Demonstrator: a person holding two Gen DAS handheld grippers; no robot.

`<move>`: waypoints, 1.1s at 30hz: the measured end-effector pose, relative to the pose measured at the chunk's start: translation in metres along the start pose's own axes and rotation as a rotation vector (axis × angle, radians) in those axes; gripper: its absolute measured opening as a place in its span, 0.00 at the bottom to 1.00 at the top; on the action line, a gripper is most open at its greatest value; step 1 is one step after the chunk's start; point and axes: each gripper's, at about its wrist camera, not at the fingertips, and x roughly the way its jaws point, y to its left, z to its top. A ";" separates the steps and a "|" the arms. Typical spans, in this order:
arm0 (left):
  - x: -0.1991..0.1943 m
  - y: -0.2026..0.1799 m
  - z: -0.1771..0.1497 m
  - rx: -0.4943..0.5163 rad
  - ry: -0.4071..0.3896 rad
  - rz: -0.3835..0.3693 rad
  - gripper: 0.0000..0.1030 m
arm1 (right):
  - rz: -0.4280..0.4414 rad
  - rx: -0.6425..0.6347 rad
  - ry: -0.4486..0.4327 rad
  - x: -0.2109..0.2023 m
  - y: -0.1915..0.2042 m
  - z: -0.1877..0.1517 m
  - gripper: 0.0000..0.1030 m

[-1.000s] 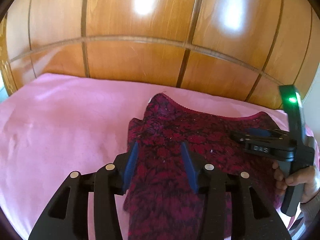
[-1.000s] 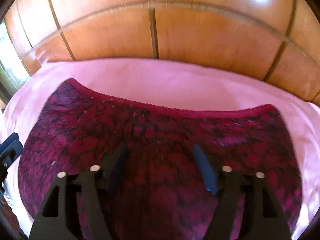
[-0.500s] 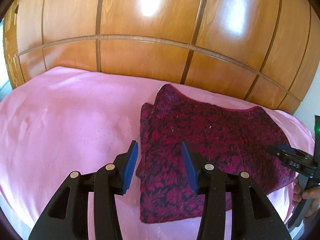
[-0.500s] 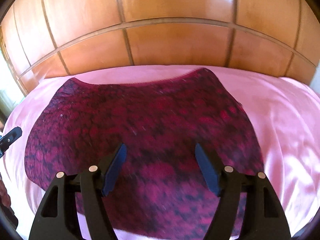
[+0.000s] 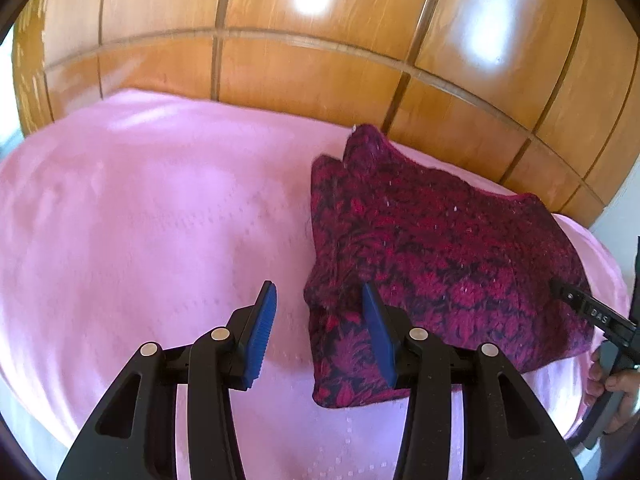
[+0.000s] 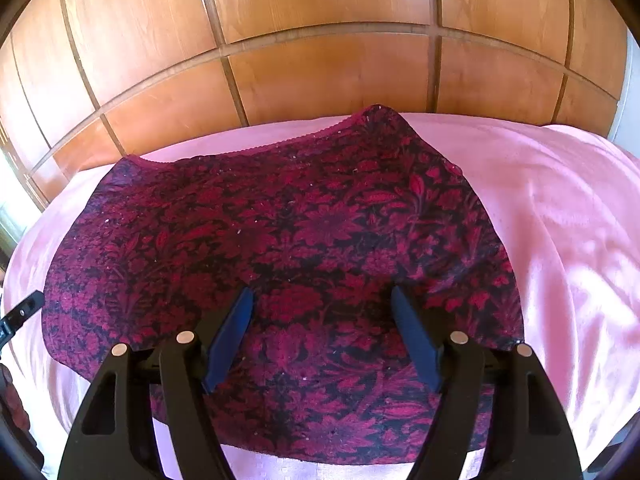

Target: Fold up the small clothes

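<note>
A dark red and black floral knit garment (image 5: 432, 248) lies folded flat on the pink blanket (image 5: 140, 220); it fills the middle of the right wrist view (image 6: 288, 236). My left gripper (image 5: 318, 328) is open and empty, above the garment's near left edge. My right gripper (image 6: 320, 332) is open and empty, above the garment's near part. The right gripper's body (image 5: 600, 316) and the hand that holds it show at the right edge of the left wrist view.
A glossy wooden panelled wall (image 5: 320, 40) stands right behind the bed; it also fills the top of the right wrist view (image 6: 320, 40). The pink blanket (image 6: 560, 220) spreads to the garment's right. The left gripper's tip (image 6: 20, 312) shows at the left edge.
Both grippers have pulled back and away from the garment, which now lies further off and in fuller view. The left gripper has shifted left. Both stayed open.
</note>
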 end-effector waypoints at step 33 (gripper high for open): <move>-0.013 -0.036 -0.011 0.107 -0.008 -0.246 0.04 | -0.044 0.142 -0.037 -0.058 -0.073 -0.027 0.65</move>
